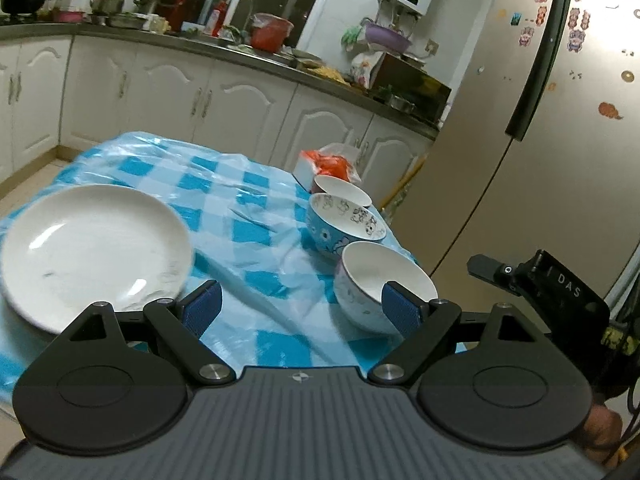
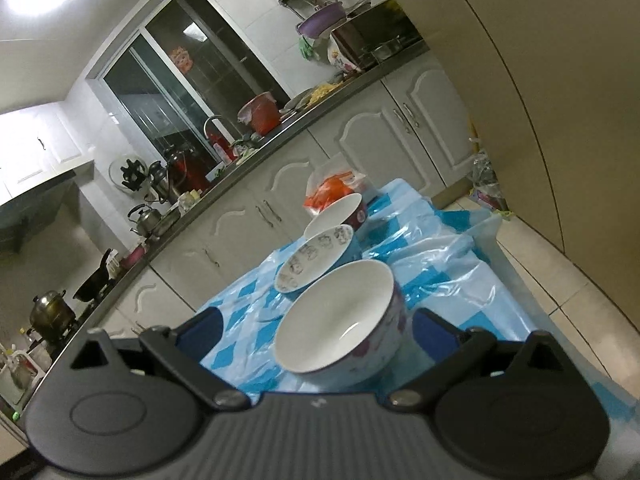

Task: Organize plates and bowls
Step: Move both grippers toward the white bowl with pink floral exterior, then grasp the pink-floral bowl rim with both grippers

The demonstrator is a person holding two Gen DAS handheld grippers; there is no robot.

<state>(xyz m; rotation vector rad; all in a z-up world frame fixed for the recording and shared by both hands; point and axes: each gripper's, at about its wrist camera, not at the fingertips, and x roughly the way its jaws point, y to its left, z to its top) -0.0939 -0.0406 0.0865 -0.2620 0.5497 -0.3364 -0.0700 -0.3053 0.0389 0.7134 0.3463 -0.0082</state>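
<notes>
A white plate (image 1: 94,254) lies at the left of the blue-checked table. Three bowls stand in a row on the right: a near white bowl with faint pattern (image 1: 382,280), a blue cartoon bowl (image 1: 346,226) behind it, and a dark-sided bowl (image 1: 342,190) farthest. My left gripper (image 1: 302,310) is open above the cloth, between the plate and the near bowl. My right gripper (image 2: 316,334) is open, its blue fingers (image 2: 202,334) on either side of the near bowl (image 2: 340,320), not closed on it. The blue bowl (image 2: 316,262) and far bowl (image 2: 338,210) stand beyond. The right gripper's body (image 1: 552,292) shows at the table's right edge.
An orange plastic bag on a box (image 1: 328,166) sits at the table's far end. The plastic tablecloth (image 1: 248,216) is wrinkled. A fridge (image 1: 540,140) stands close on the right. White kitchen cabinets (image 1: 208,100) and a cluttered counter run behind the table.
</notes>
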